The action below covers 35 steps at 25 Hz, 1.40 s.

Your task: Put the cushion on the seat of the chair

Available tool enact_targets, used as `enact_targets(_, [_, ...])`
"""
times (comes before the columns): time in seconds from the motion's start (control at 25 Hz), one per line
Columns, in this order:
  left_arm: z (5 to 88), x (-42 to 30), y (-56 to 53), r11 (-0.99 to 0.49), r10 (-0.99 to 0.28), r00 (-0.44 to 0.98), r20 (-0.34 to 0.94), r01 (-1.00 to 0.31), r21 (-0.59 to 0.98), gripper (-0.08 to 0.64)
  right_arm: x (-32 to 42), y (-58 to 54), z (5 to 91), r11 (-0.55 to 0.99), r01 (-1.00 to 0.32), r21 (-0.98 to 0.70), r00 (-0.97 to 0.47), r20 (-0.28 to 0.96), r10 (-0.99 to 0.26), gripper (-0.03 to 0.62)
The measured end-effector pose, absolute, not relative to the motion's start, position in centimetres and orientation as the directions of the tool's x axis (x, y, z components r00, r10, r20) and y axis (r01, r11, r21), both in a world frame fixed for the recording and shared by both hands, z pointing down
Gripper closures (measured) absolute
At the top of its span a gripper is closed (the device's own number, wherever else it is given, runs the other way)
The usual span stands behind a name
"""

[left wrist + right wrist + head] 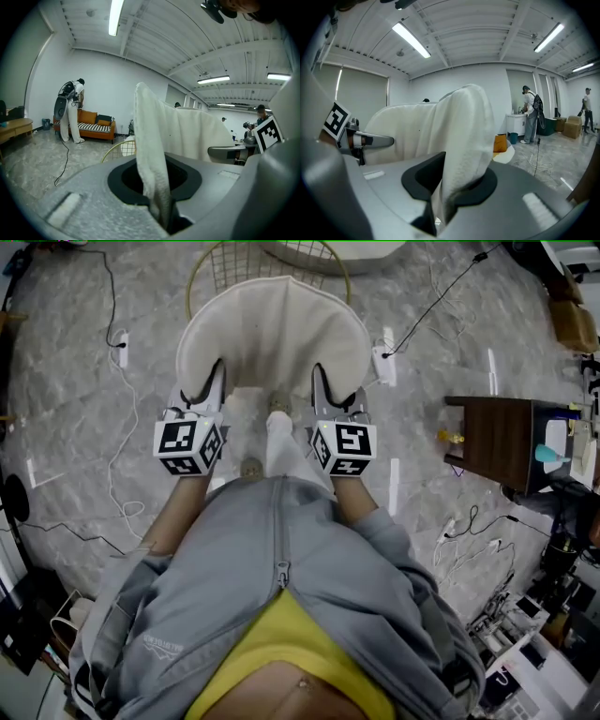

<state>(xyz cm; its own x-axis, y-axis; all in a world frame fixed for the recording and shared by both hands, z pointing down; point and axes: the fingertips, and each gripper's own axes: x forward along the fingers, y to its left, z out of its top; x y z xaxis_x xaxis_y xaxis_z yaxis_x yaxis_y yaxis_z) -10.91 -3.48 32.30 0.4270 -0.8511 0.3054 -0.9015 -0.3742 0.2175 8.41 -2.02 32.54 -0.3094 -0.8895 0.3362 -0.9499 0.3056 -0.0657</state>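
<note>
A cream, round-topped cushion (274,338) hangs in front of me, held up by its lower edge on both sides. My left gripper (212,388) is shut on the cushion's left edge (151,154), and its fabric runs down between the jaws. My right gripper (323,390) is shut on the cushion's right edge (461,140) in the same way. The chair (202,268), with a gold wire frame, stands on the floor just beyond the cushion, which mostly hides it. Its wire back also shows in the left gripper view (123,149).
A dark wooden table (497,437) with small items stands at the right. Cables and power strips (120,348) lie on the marble-pattern floor. A person (72,110) stands by an orange sofa (91,124), and other people (530,115) are far off by a white cabinet.
</note>
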Motion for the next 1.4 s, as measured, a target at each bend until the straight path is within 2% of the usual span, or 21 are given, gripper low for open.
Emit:
enact_targets(0.56, [35.4,-8.2,-17.6,-0.278,-0.854,0.358,0.378,-0.927,0.251,0.494,11.4,-18.0,35.4,0.416,-0.906,-0.072,-0.409,0.396,-0.822,0.525])
enact_targets(1.4, [50.2,-10.5,-21.4,-0.248,-0.686,0.440,0.579,-0.890,0.383,0.493,9.6,-21.6,49.7,0.414,-0.900,-0.140,-0.406,0.616,-0.675,0.521])
